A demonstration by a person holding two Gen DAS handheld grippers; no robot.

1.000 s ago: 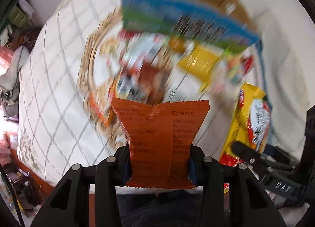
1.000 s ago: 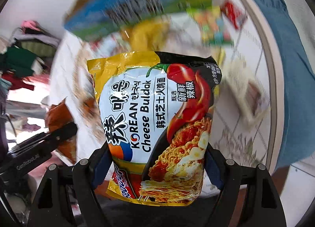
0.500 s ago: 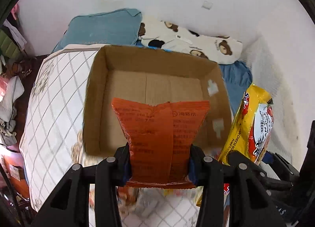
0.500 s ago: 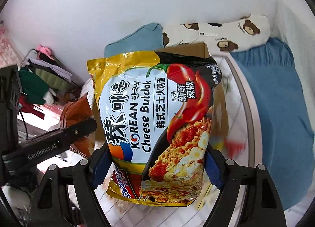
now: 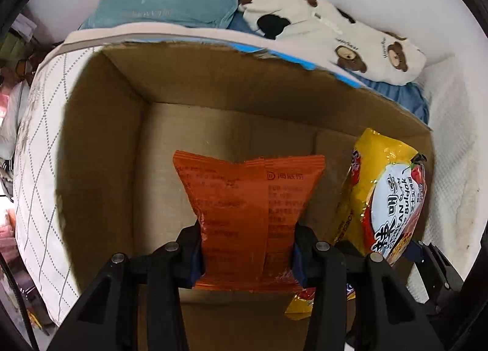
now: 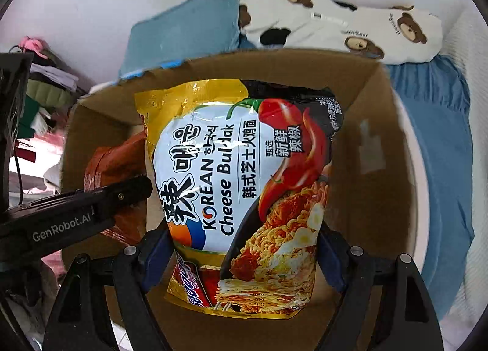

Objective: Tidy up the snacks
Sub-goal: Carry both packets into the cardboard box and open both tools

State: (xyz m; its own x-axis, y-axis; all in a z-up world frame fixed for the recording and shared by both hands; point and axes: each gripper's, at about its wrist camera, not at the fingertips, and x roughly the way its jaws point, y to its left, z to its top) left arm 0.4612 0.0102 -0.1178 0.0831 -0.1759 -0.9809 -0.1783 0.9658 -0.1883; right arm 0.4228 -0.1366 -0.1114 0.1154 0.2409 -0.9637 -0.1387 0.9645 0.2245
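Hovering over the empty cardboard box (image 5: 213, 125) now instead of the snack pile; left gripper (image 5: 247, 255) pinches the orange packet (image 5: 244, 207), right gripper (image 6: 244, 262) clamps the noodle bag (image 6: 244, 186), so dropping looks next.

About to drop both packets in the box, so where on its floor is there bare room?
The cardboard box floor looks bare throughout: a wide patch between its left wall and the orange packet, another between the noodle packet and the right wall. It is crowded only mid-box, where both held packets hang side by side.
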